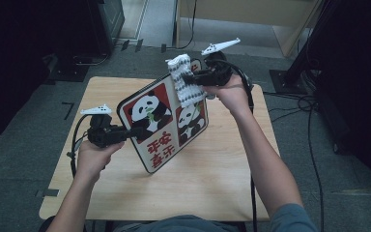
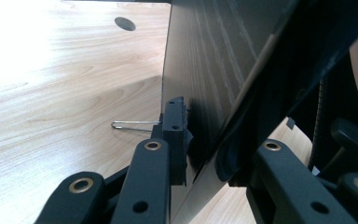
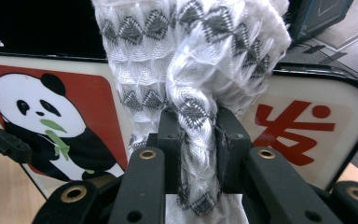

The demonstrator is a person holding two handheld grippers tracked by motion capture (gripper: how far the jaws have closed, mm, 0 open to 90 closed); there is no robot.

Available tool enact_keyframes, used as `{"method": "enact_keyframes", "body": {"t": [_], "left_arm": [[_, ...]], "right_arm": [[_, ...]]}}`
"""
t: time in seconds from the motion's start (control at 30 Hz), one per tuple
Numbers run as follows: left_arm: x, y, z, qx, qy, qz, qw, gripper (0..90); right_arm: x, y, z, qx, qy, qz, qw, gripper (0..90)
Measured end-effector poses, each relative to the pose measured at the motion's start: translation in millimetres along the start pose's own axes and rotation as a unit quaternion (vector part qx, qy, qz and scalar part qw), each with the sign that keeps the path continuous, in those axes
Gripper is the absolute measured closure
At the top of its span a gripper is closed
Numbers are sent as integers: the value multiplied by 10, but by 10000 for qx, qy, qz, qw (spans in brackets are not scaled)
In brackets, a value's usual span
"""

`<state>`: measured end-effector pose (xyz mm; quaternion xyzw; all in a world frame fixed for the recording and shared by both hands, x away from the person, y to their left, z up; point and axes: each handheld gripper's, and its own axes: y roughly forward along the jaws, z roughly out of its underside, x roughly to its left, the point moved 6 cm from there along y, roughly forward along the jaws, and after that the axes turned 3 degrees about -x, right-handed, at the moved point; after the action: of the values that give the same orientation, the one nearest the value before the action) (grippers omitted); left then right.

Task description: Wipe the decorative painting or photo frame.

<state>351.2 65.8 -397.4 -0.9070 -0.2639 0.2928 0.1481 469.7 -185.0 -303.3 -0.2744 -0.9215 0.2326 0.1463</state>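
One panda board (image 1: 162, 126) stands tilted on its lower corner over the table (image 1: 212, 174), its long axis running from the left gripper (image 1: 134, 131), which clamps its left edge, up to the right gripper (image 1: 187, 77). That right claw pinches one white patterned cloth (image 1: 184, 79) against the board's upper right face, the cloth bunched upward from its jaws.

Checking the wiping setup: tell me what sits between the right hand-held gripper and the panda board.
In the right gripper view, the white patterned cloth, clamped in the right hand-held gripper, hangs directly before the panda board.
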Motion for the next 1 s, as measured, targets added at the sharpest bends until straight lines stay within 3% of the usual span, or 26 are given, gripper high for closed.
{"method": "enact_keyframes", "body": {"t": [0.13, 1.0], "left_arm": [[14, -4, 4, -13, -68, 86, 9999, 750], [6, -3, 3, 1, 6, 86, 10000, 754]], "right_arm": [[-5, 40, 38, 39, 36, -54, 10000, 757], [-44, 127, 349, 130, 132, -201, 9996, 757]]}}
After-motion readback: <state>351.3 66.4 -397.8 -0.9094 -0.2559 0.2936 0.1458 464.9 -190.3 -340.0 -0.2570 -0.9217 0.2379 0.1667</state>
